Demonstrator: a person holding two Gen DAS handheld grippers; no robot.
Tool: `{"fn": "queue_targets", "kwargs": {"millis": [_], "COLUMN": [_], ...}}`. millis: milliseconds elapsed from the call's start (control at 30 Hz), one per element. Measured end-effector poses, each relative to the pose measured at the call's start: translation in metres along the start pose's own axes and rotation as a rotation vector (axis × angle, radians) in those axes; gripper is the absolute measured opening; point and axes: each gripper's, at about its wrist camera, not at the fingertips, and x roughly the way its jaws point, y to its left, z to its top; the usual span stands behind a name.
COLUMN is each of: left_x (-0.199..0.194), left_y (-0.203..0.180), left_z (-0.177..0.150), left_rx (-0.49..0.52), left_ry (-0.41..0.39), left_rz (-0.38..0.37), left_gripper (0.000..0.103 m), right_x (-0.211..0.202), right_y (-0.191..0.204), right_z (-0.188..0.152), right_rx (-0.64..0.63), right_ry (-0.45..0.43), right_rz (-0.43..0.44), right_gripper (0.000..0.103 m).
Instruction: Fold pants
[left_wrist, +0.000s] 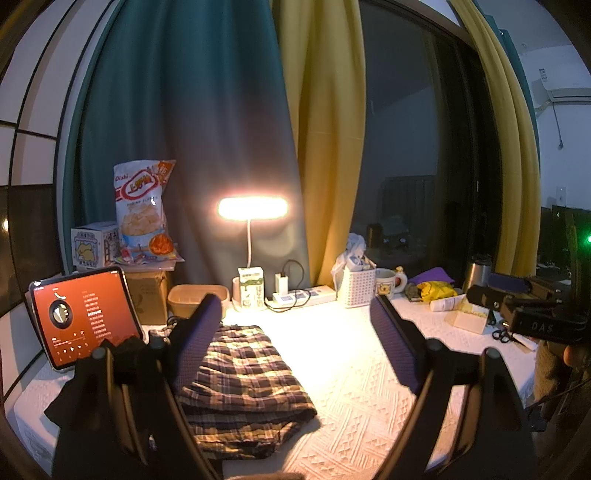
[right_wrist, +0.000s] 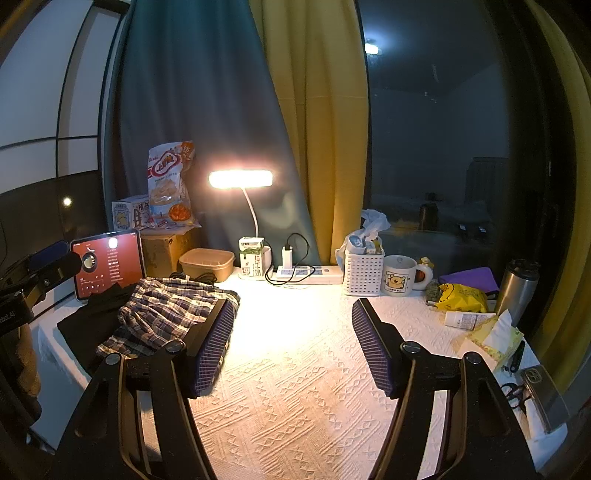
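The plaid pants (left_wrist: 236, 384) lie folded in a flat bundle on the white textured tablecloth (left_wrist: 354, 387), in front of the lit desk lamp (left_wrist: 252, 208) and toward the lamp's left side. A black cloth (right_wrist: 92, 321) lies partly under them, just in front of the tablet (left_wrist: 83, 317) with the red screen. The left gripper (left_wrist: 295, 343) hangs above the cloth with its fingers wide apart and nothing between them; its left finger (left_wrist: 195, 339) stands over the pants' near edge. The right gripper (right_wrist: 293, 347) hangs over bare tablecloth to the lamp's right front, fingers likewise spread and holding nothing. A milk carton (right_wrist: 252, 261) stands at the lamp's foot, a power strip (right_wrist: 310, 274) just right of it.
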Motion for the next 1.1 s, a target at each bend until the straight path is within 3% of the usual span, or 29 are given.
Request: {"fn": "queue_targets", "kwargs": {"millis": [1100], "left_x": [0.0005], "left_y": [0.0001], "left_z": [-0.0011], "left_rx": [-0.003], "left_ry": [0.003], "left_rz": [-0.012], "left_gripper": [0.083], "right_x": [0.0017], "right_y": [0.0032], "right_z": [-0.0032], "right_rx": [-0.003], "right_ry": [0.008], "right_rz": [0.005], "right_gripper": [0.07]}}
